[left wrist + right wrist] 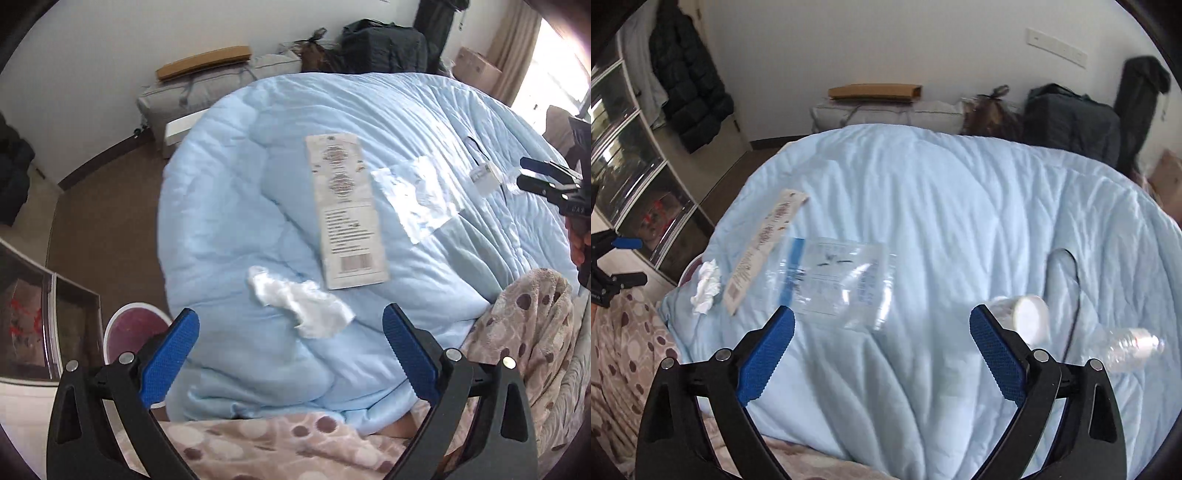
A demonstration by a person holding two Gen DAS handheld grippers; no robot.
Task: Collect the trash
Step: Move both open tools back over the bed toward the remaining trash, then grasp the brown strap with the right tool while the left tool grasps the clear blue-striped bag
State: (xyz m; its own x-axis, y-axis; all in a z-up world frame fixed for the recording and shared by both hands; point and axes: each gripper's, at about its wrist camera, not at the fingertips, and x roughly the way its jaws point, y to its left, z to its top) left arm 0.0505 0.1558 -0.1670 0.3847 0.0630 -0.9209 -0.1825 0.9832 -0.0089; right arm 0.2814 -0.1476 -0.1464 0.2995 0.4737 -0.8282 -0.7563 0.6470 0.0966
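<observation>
Trash lies scattered on a light blue duvet [258, 184]. A crumpled white tissue [299, 308] sits just beyond my left gripper [291, 314], which is open and holds nothing. Past it lie a long printed card [345, 210] and a clear plastic bag [417, 197]. My right gripper [882, 312] is open and empty above the duvet [942, 203]. The clear bag [834, 284] lies ahead of its left finger, a white cup [1027, 317] by its right finger, and a clear plastic bottle [1130, 349] further right. The tissue [707, 286] and card [764, 247] are at the left.
A white-rimmed bin [125, 314] stands on the floor left of the bed, beside a glass-fronted cabinet [29, 314]. A dotted beige blanket [524, 325] covers the near edge of the bed. A black cable [1075, 280] runs across the duvet. Bags and boxes line the far wall.
</observation>
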